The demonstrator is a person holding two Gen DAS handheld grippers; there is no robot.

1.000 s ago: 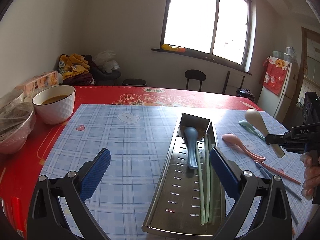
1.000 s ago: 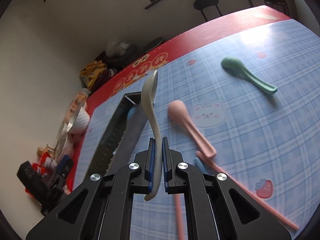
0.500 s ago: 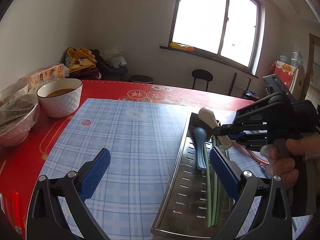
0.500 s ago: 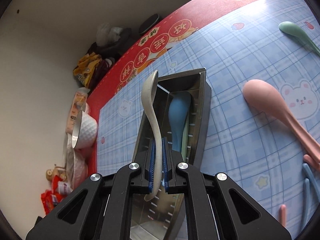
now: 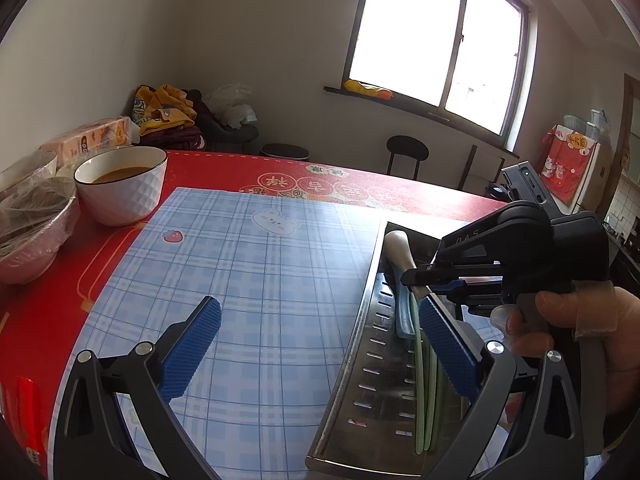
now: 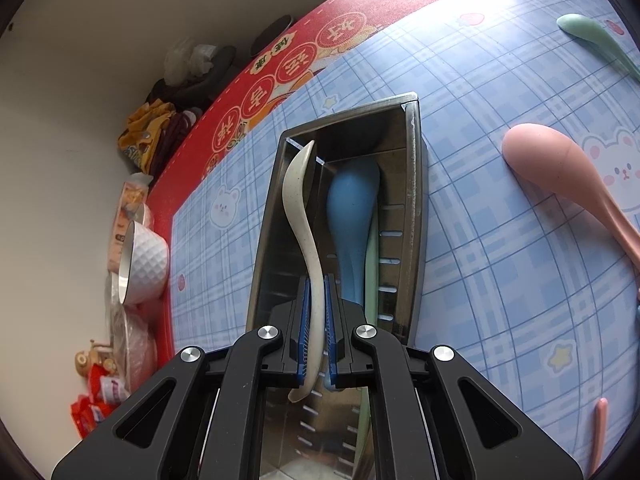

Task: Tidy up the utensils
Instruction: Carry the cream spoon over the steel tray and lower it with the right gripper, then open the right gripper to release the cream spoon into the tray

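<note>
My right gripper [image 6: 316, 292] is shut on the handle of a beige spoon [image 6: 298, 192] and holds it low over the steel utensil tray [image 6: 414, 184], bowl end at the tray's far left corner. A blue spoon [image 6: 352, 208] and green chopsticks [image 6: 372, 264] lie in the tray. In the left wrist view the tray [image 5: 364, 344] lies at the right, with the right gripper [image 5: 430, 280] and beige spoon [image 5: 400, 246] above it. My left gripper [image 5: 318, 348] is open and empty near the tray's left side.
A pink spoon [image 6: 560, 176], a green spoon [image 6: 596, 40] and a pink chopstick [image 6: 598, 436] lie on the plaid mat right of the tray. A white bowl of soup [image 5: 122, 184] and covered bowls [image 5: 28, 236] stand at the table's left edge.
My right gripper carried the beige spoon leftward from over the mat to above the tray and lowered it into it. The left gripper shifted slightly and stayed open.
</note>
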